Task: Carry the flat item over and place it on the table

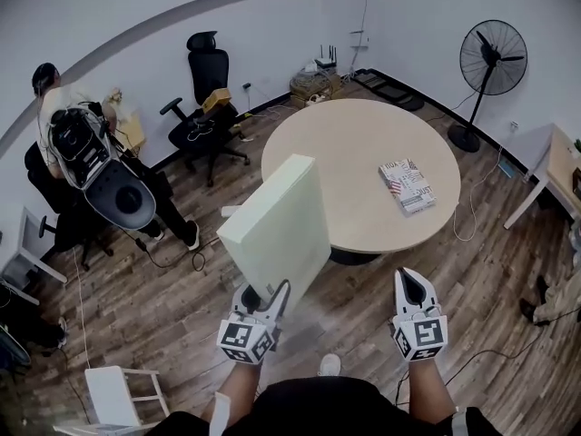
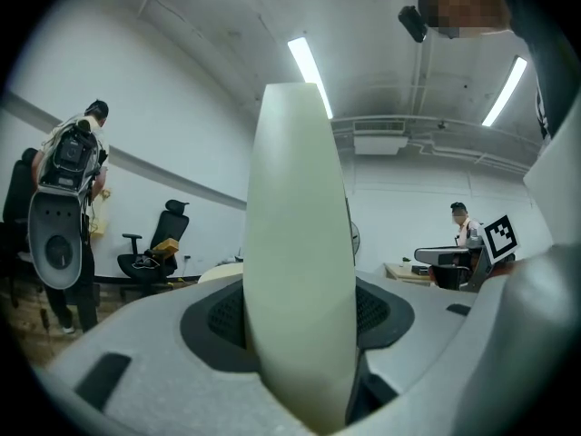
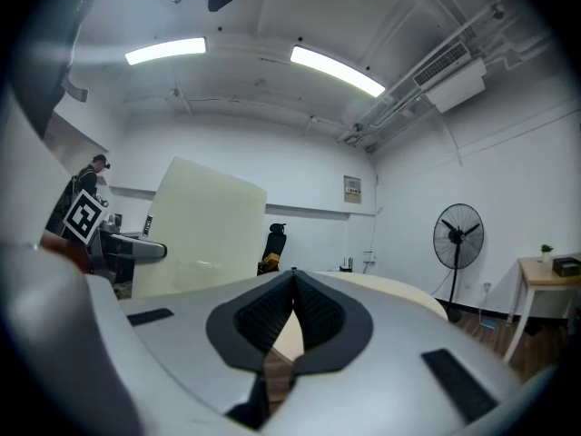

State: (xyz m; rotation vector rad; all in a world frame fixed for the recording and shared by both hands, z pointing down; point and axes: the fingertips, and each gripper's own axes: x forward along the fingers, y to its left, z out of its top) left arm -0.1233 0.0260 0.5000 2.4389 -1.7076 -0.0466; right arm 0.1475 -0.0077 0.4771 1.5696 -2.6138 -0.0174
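A thick pale cream slab point(image 1: 277, 225) stands upright on edge in the air, near the round beige table's point(image 1: 345, 153) left front rim. My left gripper point(image 1: 270, 300) is shut on its lower corner; in the left gripper view the slab point(image 2: 300, 271) fills the gap between the dark pads edge-on. My right gripper point(image 1: 408, 287) hangs to the right, shut and holding nothing, its jaws point(image 3: 292, 289) meeting at the tip. From the right gripper view the slab point(image 3: 201, 230) shows at the left.
A printed book point(image 1: 406, 184) lies on the table's right half. A black office chair point(image 1: 207, 98) stands beyond the table, a standing fan point(image 1: 490, 62) at the far right. A person with a backpack point(image 1: 86, 157) sits at the left. A white stool point(image 1: 118, 393) is near my left side.
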